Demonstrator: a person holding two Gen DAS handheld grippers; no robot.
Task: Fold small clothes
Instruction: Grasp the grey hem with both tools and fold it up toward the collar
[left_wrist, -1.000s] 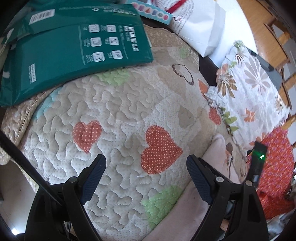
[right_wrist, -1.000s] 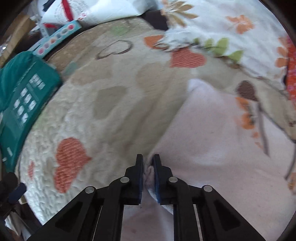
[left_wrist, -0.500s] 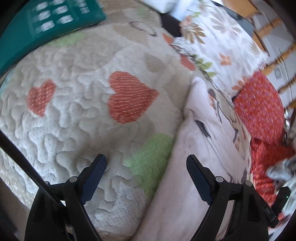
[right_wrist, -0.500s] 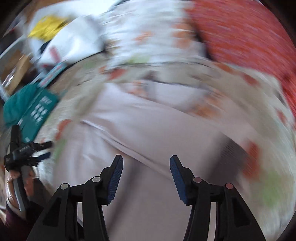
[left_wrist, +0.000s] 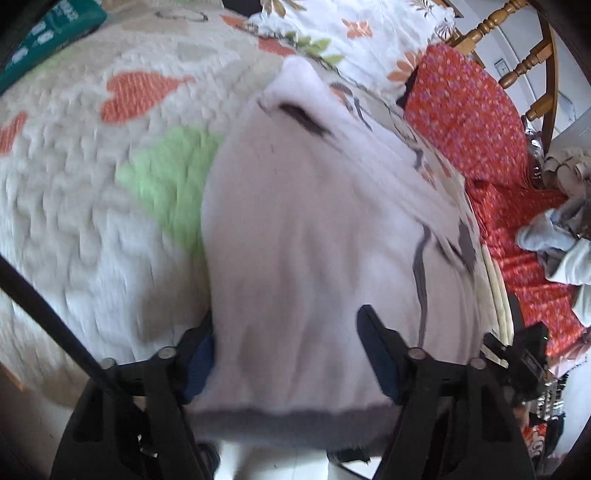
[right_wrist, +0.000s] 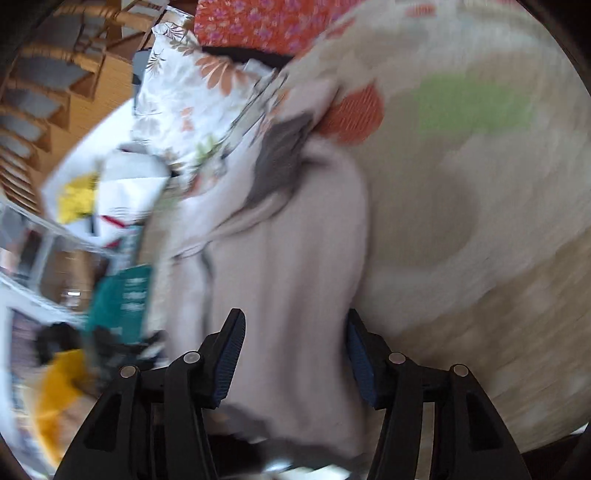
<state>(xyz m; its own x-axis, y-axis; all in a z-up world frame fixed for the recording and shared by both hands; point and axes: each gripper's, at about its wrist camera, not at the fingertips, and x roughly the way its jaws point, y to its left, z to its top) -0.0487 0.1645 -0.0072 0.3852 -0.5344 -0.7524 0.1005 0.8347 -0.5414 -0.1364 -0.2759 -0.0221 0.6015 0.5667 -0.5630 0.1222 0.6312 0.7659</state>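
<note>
Left wrist cam first: the left gripper (left_wrist: 286, 354) had its jaws spread wide, and the pale pink garment (left_wrist: 314, 229) was draped right between them, near hem with its grey trim hanging over the front edge of the heart quilt (left_wrist: 81, 192). The cloth hid most of the left pad, so I couldn't tell if it was actually touching. Red patterned fabric (left_wrist: 465, 125) and a floral pillow (left_wrist: 332, 33) sat past it. Right wrist cam was super blurry, but the right gripper (right_wrist: 293, 360) was also wide open, nothing pinched, same pink garment (right_wrist: 295, 266) running up between its fingers across the quilt (right_wrist: 480, 221). Looked like thin, floppy knit, light and limp, so it'd sag and bunch; I'd pinch the hem corners or a side seam, not the middle.
</note>
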